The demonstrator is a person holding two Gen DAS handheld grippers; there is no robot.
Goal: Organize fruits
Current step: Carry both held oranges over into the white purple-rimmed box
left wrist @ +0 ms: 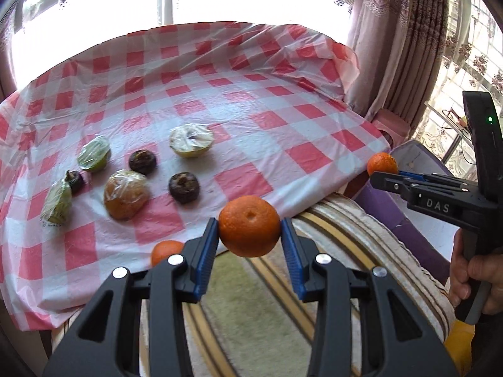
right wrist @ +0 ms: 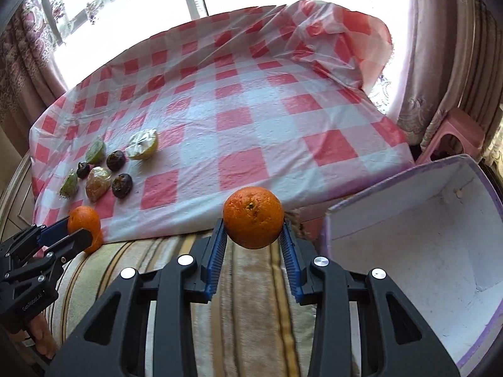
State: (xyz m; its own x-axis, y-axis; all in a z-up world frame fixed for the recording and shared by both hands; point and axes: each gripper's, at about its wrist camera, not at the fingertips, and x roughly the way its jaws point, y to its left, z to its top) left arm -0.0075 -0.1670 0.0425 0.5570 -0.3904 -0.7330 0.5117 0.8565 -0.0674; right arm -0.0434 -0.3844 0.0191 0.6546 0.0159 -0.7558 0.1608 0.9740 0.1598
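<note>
My left gripper [left wrist: 249, 224] is shut on an orange [left wrist: 248, 238], held in the air just off the near edge of the checked table [left wrist: 251, 119]. My right gripper [right wrist: 253, 221] is shut on a second orange [right wrist: 253, 210], over the striped cushion [right wrist: 251, 298]. Each gripper shows in the other's view: the right gripper [left wrist: 385, 176] with its orange [left wrist: 382, 163], and the left gripper [right wrist: 78, 227] with its orange [right wrist: 82, 218]. A third orange [left wrist: 165, 251] lies at the table's near edge. An open white box with purple walls [right wrist: 424, 251] stands to the right.
On the table's left lie three dark mangosteens [left wrist: 184, 188] and several fruit pieces in plastic wrap [left wrist: 125, 194], one of them a pale half [left wrist: 191, 140]. A pink stool [right wrist: 452, 138] and curtains [left wrist: 393, 47] stand right of the table. A hand [left wrist: 471, 279] holds the right gripper's handle.
</note>
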